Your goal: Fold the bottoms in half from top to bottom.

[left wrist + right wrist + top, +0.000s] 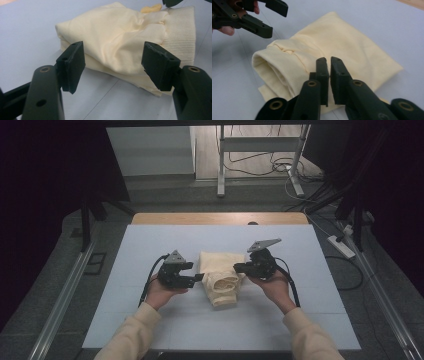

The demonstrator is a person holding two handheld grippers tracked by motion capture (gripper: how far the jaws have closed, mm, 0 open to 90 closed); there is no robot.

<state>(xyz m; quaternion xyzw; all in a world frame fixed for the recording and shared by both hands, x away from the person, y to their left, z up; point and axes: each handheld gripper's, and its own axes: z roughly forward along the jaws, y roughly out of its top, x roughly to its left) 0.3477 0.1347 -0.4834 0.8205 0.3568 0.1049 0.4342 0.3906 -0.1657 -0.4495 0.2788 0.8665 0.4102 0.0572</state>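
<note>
Left gripper [113, 65] gapes beside the folded cream garment [220, 276] lying mid-bench [150, 320], while the right gripper [329, 75] is pressed together on nothing above it, so a careless nudge could undo the fold.

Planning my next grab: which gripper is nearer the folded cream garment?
Right, narrowly. The right gripper hangs at the folded cream garment's right edge, jaws shut and empty; the left gripper sits just off its left side, jaws open.
</note>
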